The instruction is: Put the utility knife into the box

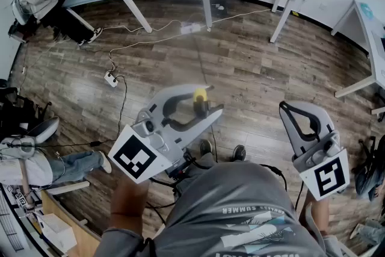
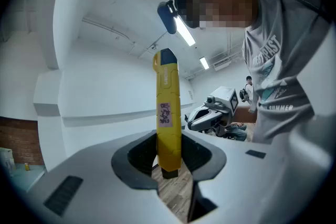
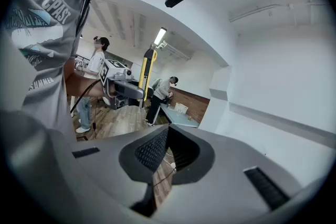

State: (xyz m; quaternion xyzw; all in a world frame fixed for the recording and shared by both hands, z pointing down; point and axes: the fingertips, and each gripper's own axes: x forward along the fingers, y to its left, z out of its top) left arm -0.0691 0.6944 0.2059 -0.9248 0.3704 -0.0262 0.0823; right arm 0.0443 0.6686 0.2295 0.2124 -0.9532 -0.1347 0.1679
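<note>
Bright even indoor light, fisheye-bent edges, dark vignetted corners

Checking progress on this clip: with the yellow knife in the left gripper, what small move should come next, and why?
Probably turn to look for the box. The left gripper grips the yellow plastic utility knife upright, high above the wooden floor; no box shows in any view, and the right gripper is shut and empty.
</note>
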